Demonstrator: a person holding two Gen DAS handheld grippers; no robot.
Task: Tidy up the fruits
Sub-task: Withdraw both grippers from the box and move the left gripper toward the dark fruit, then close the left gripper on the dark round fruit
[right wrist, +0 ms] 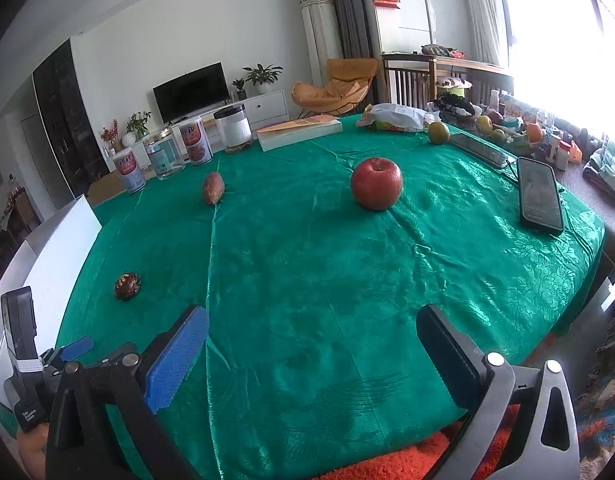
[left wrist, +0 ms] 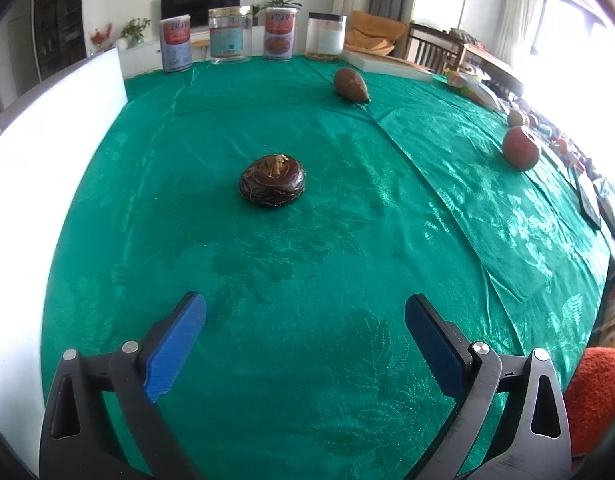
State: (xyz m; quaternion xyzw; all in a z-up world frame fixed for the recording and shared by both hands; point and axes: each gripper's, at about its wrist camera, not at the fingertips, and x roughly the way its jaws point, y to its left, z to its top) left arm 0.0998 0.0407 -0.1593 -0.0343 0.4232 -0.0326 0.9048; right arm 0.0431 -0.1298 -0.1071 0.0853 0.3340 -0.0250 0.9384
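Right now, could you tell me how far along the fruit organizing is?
Nothing looks done yet. The red apple, the dark round fruit and the oval brown fruit all lie apart on the green tablecloth. Neither the left gripper nor the right gripper holds anything; both are open. All the gathering remains.

Your left gripper (left wrist: 305, 344) fills the bottom of its wrist view: two black arms with triangular cut-outs, each joined by round silver pins. Its fingers carry ribbed blue pads (left wrist: 175, 346), bright on the left of the frame and darker in shade on the right.

Your right gripper (right wrist: 313, 354) looks the same in its own view, though its right-hand arm reads as grey metal. At the lower left of that frame you can see the left gripper's body (right wrist: 27, 364): a black block with a white band round it and small white lettering too small to read.
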